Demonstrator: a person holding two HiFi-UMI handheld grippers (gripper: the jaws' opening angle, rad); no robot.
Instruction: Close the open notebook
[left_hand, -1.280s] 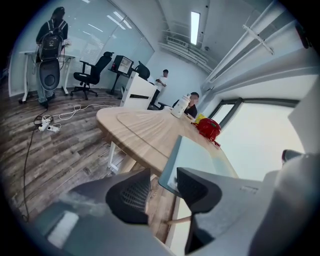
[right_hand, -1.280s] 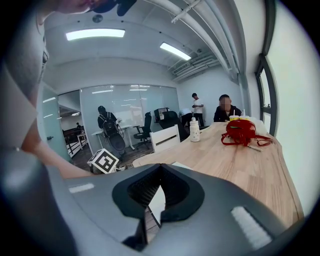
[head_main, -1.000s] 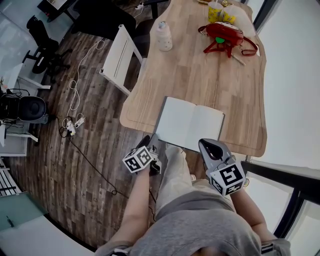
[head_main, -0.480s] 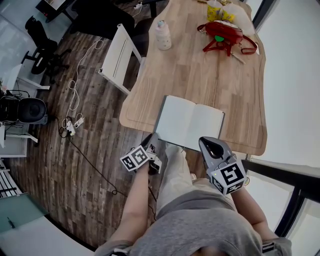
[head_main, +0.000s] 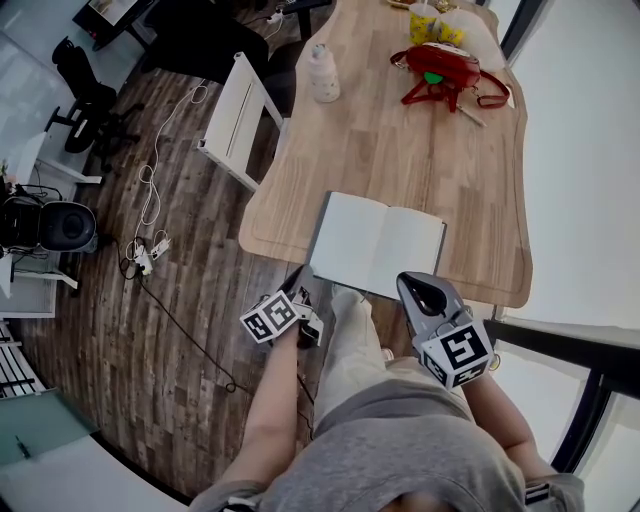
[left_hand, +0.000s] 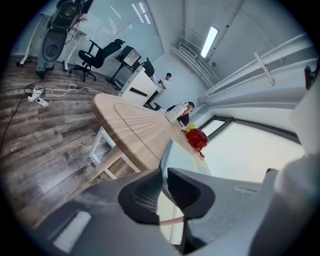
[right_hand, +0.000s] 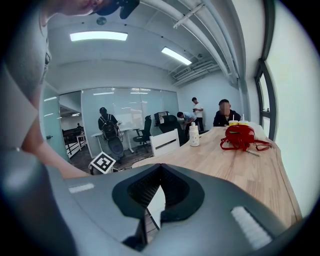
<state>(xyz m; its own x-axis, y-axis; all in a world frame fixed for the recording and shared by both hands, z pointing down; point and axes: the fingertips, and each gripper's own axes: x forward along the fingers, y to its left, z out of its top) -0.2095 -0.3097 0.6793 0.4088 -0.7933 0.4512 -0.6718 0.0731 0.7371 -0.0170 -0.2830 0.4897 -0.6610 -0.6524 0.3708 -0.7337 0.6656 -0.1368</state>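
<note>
The open notebook (head_main: 378, 243) lies flat with white pages up at the near edge of the wooden table (head_main: 400, 150). My left gripper (head_main: 304, 284) is at its near left corner. In the left gripper view its jaws are closing, and the notebook's (left_hand: 181, 150) left edge runs into the narrow gap between the left gripper's (left_hand: 164, 172) pads, which touch it. My right gripper (head_main: 414, 286) hovers just off the notebook's near right edge. Its tips (right_hand: 161, 167) meet with nothing between them, and a strip of white page (right_hand: 156, 201) shows beyond.
At the table's far end are a red bag (head_main: 445, 65), a white bottle (head_main: 322, 72) and yellow cups (head_main: 430, 20). A white chair (head_main: 240, 112) stands left of the table, with cables (head_main: 150, 245) on the wood floor. People (right_hand: 224, 113) sit and stand at the far end.
The left gripper has rolled slightly and edged a little to the left at the notebook's corner. The notebook and the right gripper have stayed where they were.
</note>
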